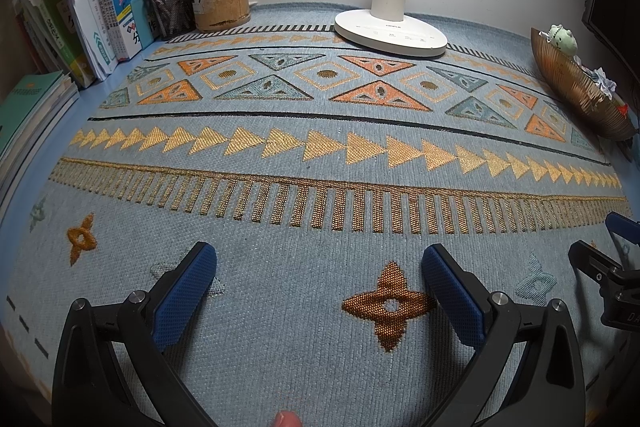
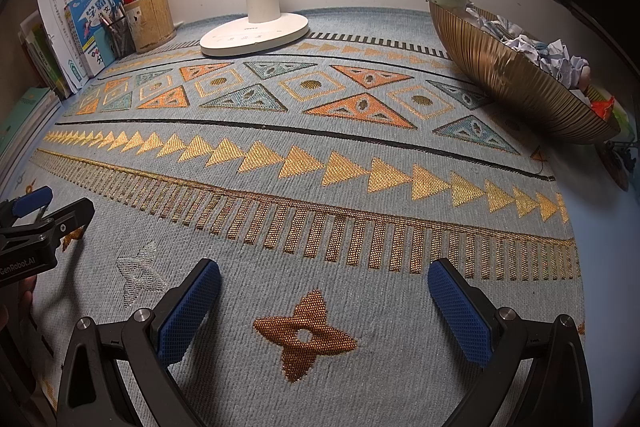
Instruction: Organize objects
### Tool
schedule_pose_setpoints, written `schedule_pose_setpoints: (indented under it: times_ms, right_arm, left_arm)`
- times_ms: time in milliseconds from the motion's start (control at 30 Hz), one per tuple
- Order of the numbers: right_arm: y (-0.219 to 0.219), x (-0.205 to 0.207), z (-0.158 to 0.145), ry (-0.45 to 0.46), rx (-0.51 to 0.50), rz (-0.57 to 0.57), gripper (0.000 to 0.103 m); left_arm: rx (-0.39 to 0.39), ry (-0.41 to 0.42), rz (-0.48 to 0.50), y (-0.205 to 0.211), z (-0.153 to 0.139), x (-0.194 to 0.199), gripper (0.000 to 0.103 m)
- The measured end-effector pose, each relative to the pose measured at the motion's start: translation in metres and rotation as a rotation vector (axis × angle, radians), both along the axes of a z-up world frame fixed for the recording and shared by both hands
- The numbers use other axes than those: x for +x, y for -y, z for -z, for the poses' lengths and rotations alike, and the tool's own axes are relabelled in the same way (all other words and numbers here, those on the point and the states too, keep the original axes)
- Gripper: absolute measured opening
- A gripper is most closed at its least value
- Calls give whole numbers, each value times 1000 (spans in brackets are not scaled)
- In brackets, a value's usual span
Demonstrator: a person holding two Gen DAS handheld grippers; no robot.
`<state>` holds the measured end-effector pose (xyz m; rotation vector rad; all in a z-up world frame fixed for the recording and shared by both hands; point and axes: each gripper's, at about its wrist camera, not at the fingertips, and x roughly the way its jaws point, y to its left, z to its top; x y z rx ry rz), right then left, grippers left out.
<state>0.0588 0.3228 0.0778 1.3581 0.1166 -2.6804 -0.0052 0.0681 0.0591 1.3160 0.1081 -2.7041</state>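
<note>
Both grippers, left gripper point(image 1: 318, 267) and right gripper point(image 2: 324, 283), spread wide, empty, above patterned mat point(image 1: 320, 147); gold bowl point(image 2: 520, 83) of crumpled paper far right.

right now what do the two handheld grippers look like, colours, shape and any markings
Both match: the left gripper and right gripper have curved black plastic fingers with silver pivot bolts and blue textured pads. Seen from the right wrist camera, the left gripper's black body carries white "GenRobot.AI" lettering. No cables or sleeves show.

Pale blue woven mat point(image 1: 304, 299) patterned with gold triangles, orange diamonds, black lines. White lamp base point(image 2: 256, 35). Ribbed bronze bowl point(image 2: 516, 83).
</note>
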Motion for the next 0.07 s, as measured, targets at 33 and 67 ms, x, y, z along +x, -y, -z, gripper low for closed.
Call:
schedule_pose_setpoints:
  times_ms: [33,67]
  right_arm:
    - [0,0,0,0,0,0,103]
    - [0,0,0,0,0,0,103]
  left_arm:
    - [-1,0,0,0,0,0,103]
    - [-1,0,0,0,0,0,103]
